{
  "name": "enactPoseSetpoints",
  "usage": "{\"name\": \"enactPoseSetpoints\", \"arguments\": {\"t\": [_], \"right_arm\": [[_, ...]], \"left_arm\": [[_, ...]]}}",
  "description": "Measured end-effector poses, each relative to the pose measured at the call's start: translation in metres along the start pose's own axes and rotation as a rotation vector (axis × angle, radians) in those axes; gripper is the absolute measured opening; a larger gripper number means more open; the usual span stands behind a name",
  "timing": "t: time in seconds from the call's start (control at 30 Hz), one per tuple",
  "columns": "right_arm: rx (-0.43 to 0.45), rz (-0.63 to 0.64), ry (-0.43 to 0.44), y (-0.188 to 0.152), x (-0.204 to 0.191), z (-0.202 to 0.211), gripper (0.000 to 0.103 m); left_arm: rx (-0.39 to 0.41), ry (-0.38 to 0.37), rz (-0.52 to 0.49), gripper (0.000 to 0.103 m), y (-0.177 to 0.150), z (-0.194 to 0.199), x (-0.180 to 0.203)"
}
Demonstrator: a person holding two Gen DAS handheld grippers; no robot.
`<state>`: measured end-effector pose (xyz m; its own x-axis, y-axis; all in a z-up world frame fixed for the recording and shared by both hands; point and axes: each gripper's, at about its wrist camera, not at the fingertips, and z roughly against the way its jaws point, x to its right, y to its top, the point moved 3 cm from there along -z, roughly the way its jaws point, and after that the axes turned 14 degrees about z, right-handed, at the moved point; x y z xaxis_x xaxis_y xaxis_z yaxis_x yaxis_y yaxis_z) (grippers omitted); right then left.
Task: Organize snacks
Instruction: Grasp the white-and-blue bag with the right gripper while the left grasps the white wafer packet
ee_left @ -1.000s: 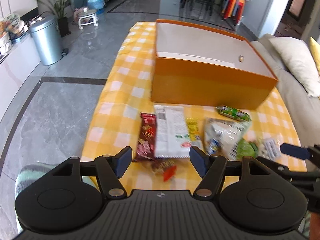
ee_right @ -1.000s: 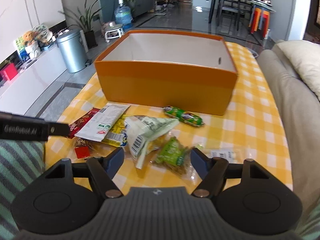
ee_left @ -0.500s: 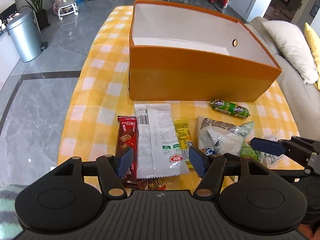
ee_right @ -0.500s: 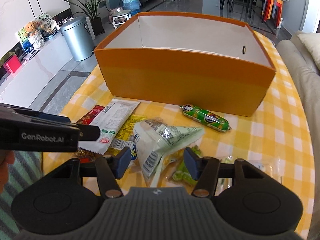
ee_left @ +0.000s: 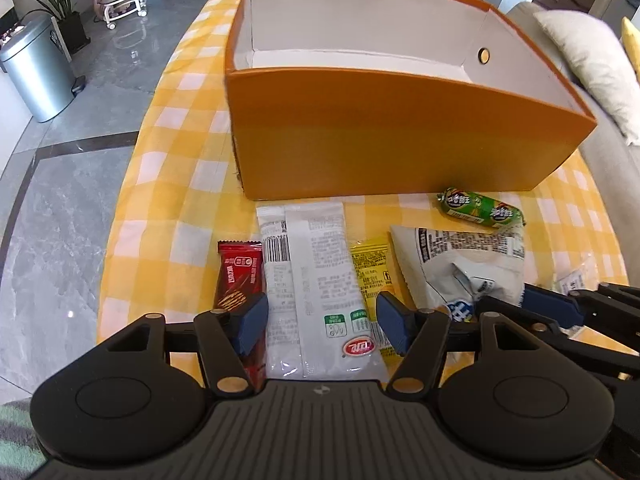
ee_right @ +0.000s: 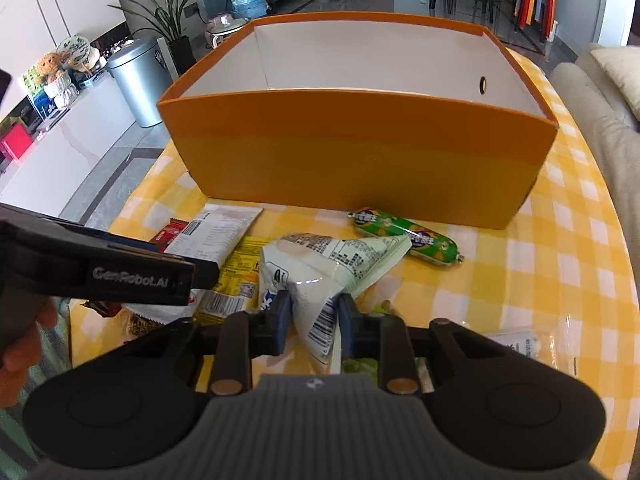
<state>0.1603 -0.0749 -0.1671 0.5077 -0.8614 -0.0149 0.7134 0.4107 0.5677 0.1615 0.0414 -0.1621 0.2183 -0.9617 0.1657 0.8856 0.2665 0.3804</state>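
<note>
While the orange box (ee_left: 400, 132) is sitting at the far side of the yellow checked tablecloth (ee_left: 172, 200) with only its white inner walls showing to me, I am judging the sorting as barely begun: every snack I can see is lying on the cloth in front of the box, and nothing is showing inside it from either camera.

I am working the right gripper (ee_right: 313, 318) first. Its jaws have just been closing, and they are now standing narrow with the near corner of the white and green bag (ee_right: 332, 268) pinched between the pads; the bag's body is fanning out toward the far side, its tip lying close to the green sausage (ee_right: 406, 236), which is resting just near the box's front wall.

The left gripper (ee_left: 318, 322) is hanging wide, its jaws easing inward a little, and the pads are not pressing on anything. The long white packet (ee_left: 316, 280) is lying lengthwise between the two fingers, its far end almost reaching the box. The red bar (ee_left: 238, 276) is lying just left of it, partly under the left finger, and the yellow packet (ee_left: 370, 268) is peeking out on the right.

Left for me, as I am reading it: lifting the bag over the wall, then the white packet, the bar, the yellow packet, the sausage, and a clear wrapper (ee_right: 520, 342) at the near right.
</note>
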Motion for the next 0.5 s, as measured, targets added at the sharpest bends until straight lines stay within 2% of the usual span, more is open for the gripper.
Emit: {"name": "enactPoseSetpoints", "arguments": {"t": [0.27, 0.33, 0.4, 0.5], "right_arm": [[0.008, 0.003, 0.006, -0.001, 0.002, 0.0, 0.019], [0.009, 0.0, 0.01, -0.002, 0.003, 0.0, 0.019], [0.01, -0.005, 0.014, -0.002, 0.005, 0.0, 0.019], [0.012, -0.006, 0.018, -0.002, 0.005, 0.0, 0.018]], "left_arm": [[-0.051, 0.049, 0.052, 0.073, 0.005, -0.018, -0.001], [-0.057, 0.043, 0.068, 0.07, 0.004, -0.02, -0.002], [-0.05, 0.03, 0.076, 0.061, 0.004, -0.019, -0.002], [-0.034, 0.036, 0.06, 0.057, 0.003, -0.015, 0.0]]}}
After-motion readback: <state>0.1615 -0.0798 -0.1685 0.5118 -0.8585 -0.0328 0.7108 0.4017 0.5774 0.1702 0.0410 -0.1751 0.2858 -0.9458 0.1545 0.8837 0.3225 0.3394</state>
